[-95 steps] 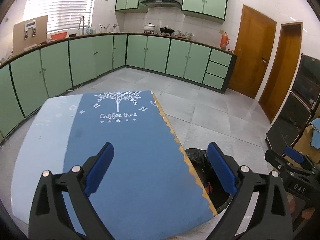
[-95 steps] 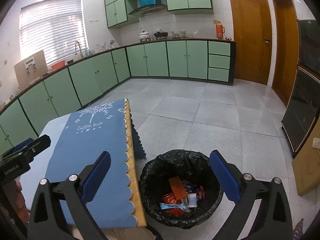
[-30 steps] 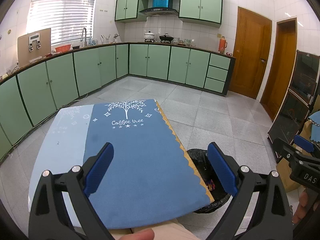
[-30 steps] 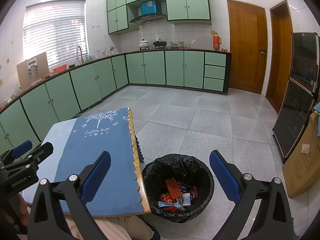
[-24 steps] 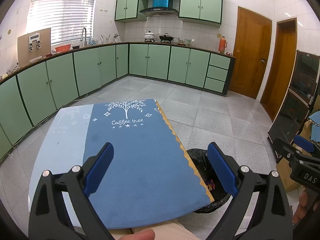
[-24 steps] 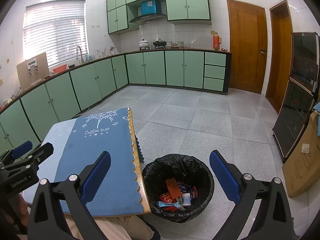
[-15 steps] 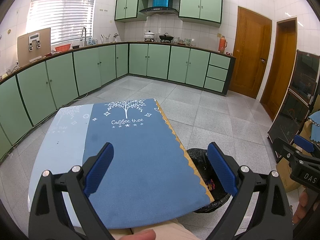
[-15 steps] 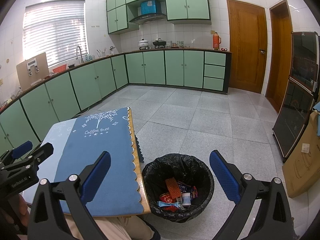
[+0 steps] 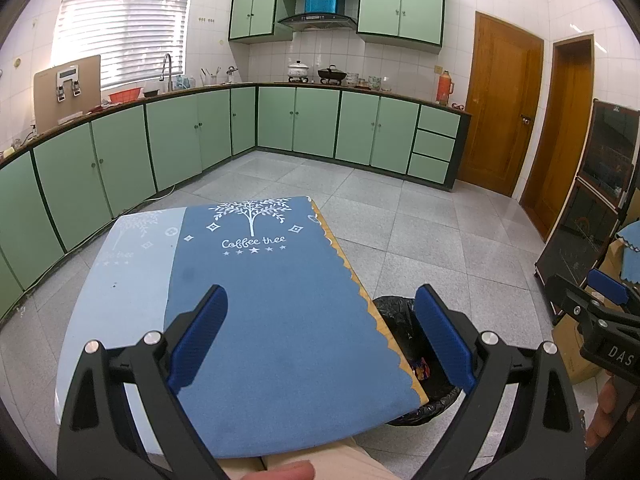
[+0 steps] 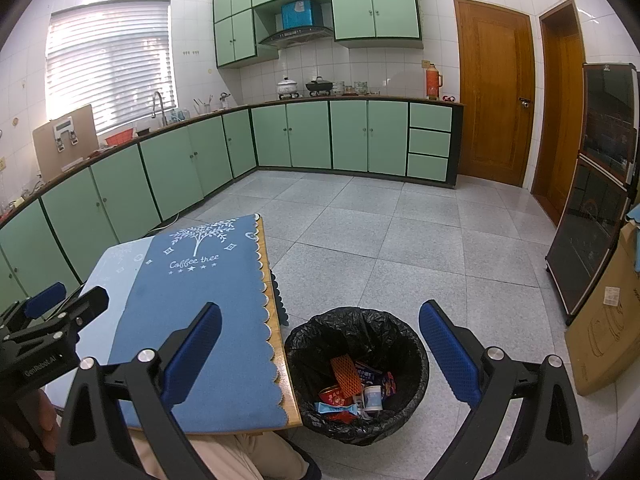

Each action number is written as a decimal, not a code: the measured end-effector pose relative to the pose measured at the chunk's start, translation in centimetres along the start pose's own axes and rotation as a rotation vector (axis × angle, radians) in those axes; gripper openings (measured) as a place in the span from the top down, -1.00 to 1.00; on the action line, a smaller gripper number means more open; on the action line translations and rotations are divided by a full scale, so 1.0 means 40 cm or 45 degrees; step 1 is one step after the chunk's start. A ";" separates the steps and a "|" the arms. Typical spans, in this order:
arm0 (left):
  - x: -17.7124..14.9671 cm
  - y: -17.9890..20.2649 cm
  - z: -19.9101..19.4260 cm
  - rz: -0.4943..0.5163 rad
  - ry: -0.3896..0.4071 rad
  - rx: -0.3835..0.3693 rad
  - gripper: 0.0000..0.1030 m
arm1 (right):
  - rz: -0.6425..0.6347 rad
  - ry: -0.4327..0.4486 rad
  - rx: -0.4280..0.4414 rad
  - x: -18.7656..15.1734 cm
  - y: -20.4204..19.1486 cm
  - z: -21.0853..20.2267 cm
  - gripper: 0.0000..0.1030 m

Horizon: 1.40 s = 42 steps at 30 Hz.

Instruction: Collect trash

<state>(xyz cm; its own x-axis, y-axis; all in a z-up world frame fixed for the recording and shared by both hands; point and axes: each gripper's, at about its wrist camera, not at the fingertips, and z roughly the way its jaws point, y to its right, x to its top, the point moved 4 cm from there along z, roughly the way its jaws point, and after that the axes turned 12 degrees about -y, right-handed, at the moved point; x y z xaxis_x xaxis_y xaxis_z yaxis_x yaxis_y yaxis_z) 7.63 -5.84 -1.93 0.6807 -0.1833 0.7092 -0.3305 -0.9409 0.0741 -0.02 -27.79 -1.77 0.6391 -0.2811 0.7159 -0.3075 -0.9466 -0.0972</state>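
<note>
Both grippers are spread wide and empty: the left gripper (image 9: 320,332) hangs over the near end of the table (image 9: 132,280), the right gripper (image 10: 320,352) above the trash bin (image 10: 296,364). The bin sits just off the table's right edge (handy for dropping), wrappers (image 10: 352,388) already inside. The blue cloth (image 9: 280,300) looks bare, so I'd guess it's basically done. Plenty of open floor (image 10: 400,240) beyond.
</note>
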 end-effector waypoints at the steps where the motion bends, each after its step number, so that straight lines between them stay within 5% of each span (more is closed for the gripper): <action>1: 0.000 0.000 0.000 0.000 -0.001 -0.001 -0.78 | 0.001 0.000 0.000 0.000 0.000 0.000 -0.88; 42: -0.003 0.005 0.010 0.002 -0.005 0.002 -0.78 | 0.000 -0.005 0.001 0.000 0.000 0.006 -0.88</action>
<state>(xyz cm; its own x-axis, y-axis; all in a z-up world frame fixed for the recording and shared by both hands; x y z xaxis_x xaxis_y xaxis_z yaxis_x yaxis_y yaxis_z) 7.75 -6.10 -2.27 0.6829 -0.1855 0.7065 -0.3301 -0.9412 0.0719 0.15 -27.83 -1.91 0.6417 -0.2818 0.7133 -0.3071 -0.9466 -0.0977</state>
